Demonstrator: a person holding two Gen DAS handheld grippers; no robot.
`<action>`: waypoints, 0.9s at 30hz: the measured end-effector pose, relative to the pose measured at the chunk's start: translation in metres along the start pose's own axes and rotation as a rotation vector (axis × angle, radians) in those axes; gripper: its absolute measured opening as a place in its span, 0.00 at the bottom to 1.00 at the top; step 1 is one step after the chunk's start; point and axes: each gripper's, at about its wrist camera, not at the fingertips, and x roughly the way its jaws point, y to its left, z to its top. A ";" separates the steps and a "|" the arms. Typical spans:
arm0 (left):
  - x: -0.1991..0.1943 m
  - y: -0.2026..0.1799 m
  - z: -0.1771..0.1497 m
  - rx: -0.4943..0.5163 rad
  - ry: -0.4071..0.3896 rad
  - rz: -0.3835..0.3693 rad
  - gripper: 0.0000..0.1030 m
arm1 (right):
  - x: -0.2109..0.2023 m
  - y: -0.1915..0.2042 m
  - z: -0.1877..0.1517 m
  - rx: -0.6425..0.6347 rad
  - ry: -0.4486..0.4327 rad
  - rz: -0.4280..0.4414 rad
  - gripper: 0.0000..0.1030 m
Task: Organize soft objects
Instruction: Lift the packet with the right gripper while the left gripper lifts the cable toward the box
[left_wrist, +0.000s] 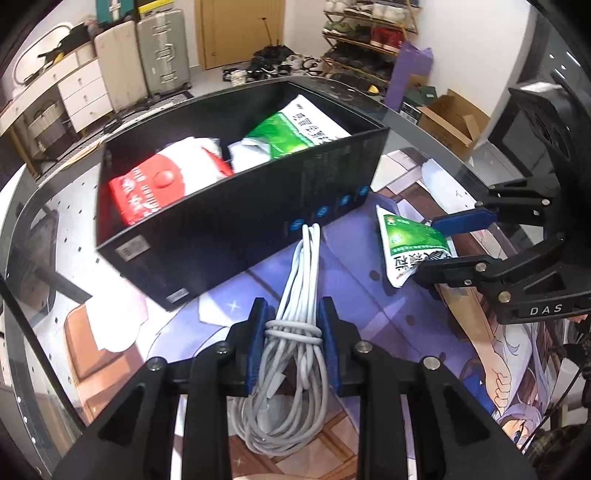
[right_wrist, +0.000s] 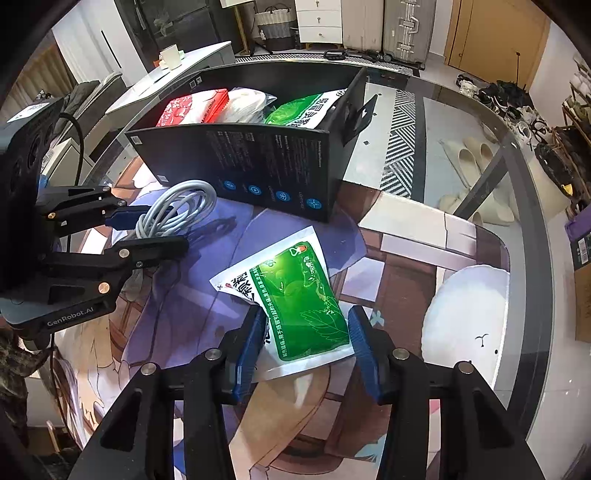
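While left fingers (left_wrist: 291, 343) pinch cable (left_wrist: 295, 369), right fingers (right_wrist: 306, 347) straddle pouch (right_wrist: 295, 310).

The black box (left_wrist: 236, 206) stands on the tabletop (right_wrist: 461, 206) just beyond both grippers, its tall near wall blocking a level path inward; its open top is partly filled by a red pack (left_wrist: 162, 184) and a green pack (left_wrist: 295, 129). Bare tabletop lies right of the box. A white plate (right_wrist: 469, 325) sits near the right gripper (right_wrist: 308, 343).

Pouch (right_wrist: 295, 295) print unreadable (box (right_wrist: 258, 166) labels too).
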 end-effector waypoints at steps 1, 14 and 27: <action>-0.002 0.002 0.000 -0.013 -0.005 0.006 0.25 | -0.002 0.000 0.001 0.001 -0.006 0.003 0.46; -0.031 0.017 -0.003 -0.117 -0.048 0.053 0.25 | -0.027 0.011 0.004 -0.020 -0.050 0.017 0.46; -0.051 0.020 0.008 -0.162 -0.063 0.111 0.25 | -0.050 0.022 0.023 -0.036 -0.107 0.015 0.46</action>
